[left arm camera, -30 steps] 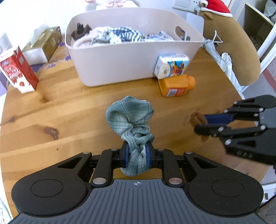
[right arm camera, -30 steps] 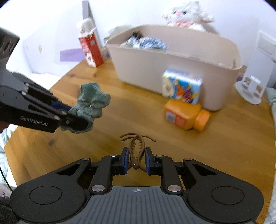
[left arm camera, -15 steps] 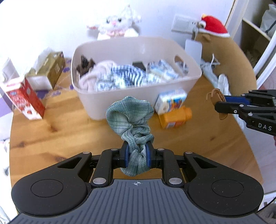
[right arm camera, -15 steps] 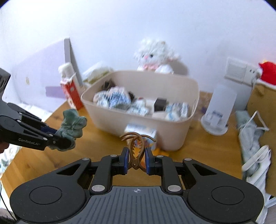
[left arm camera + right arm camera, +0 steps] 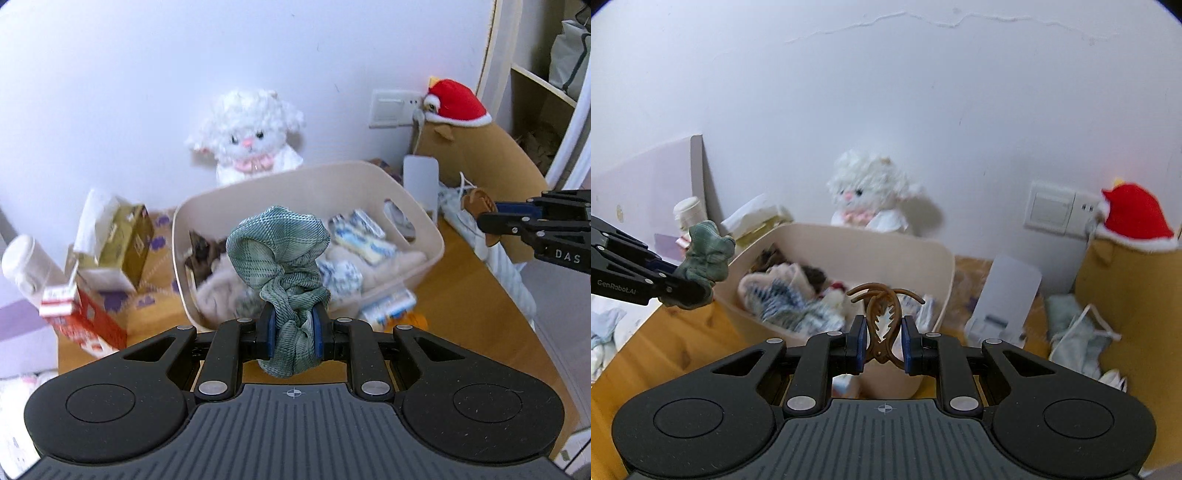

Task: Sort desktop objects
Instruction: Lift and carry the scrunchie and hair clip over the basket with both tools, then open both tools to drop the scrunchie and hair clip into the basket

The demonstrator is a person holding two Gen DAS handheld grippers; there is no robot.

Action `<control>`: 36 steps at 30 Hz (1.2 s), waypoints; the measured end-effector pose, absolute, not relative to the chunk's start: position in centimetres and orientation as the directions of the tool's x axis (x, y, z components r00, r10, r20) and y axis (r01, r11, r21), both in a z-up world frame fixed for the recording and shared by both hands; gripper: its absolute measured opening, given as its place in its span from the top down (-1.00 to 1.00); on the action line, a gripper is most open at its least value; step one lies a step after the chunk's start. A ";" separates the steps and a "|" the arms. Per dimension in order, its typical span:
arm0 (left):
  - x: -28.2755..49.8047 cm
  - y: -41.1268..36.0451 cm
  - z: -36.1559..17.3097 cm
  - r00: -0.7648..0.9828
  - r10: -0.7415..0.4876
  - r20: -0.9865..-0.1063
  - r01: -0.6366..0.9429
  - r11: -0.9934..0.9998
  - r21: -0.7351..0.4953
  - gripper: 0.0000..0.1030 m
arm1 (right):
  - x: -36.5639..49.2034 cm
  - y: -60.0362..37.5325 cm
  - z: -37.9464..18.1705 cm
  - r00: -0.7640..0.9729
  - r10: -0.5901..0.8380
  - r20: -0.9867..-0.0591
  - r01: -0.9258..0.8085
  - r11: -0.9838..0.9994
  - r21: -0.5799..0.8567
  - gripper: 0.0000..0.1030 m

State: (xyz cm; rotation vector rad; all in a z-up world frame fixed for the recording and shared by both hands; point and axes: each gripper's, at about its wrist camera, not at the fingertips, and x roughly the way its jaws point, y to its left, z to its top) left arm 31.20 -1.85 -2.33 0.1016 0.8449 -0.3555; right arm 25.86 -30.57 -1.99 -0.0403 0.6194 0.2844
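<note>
Left tool [image 5: 291, 334] raised above the desk [image 5: 469, 295], pointing toward the bin [image 5: 428, 236] at 12 o'clock. Its pads are clamped on one green scrunchie [image 5: 280, 251], which stands upright out of the grip, bunched at the top, in front of the bin's near wall. Seen from the right wrist, the same tool comes in from 9 o'clock, level with the bin rim, the scrunchie at its tip.

Right tool [image 5: 882, 343] also held high, aimed at the bin's near corner. Pads pressed on one brown hair claw [image 5: 882, 317], teeth pointing up, its curved prongs spread at the top. From the left wrist this tool enters at 3 o'clock, to the right of the bin, apart from it.

One bin, beige, filled with cloth and small packets. One white plush lamb [image 5: 251, 136] behind it at 12 o'clock. One red carton [image 5: 85, 325] at 9 o'clock, one tissue box [image 5: 122, 247] beside it. One brown plush with red hat [image 5: 476, 147] at 2 o'clock.
</note>
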 end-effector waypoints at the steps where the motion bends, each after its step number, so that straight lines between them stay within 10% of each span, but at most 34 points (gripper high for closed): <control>1: 31.7 -1.9 -2.2 0.613 -0.267 -0.744 0.345 0.937 -0.052 0.63 | 26.2 -30.6 -1.8 0.782 0.248 -0.572 -0.274 0.961 0.042 0.65; 36: 40.8 -6.7 -9.6 0.480 -0.179 -0.859 0.298 0.954 -0.031 0.43 | 37.6 -26.7 -8.1 0.671 0.239 -0.701 -0.293 0.955 0.045 0.64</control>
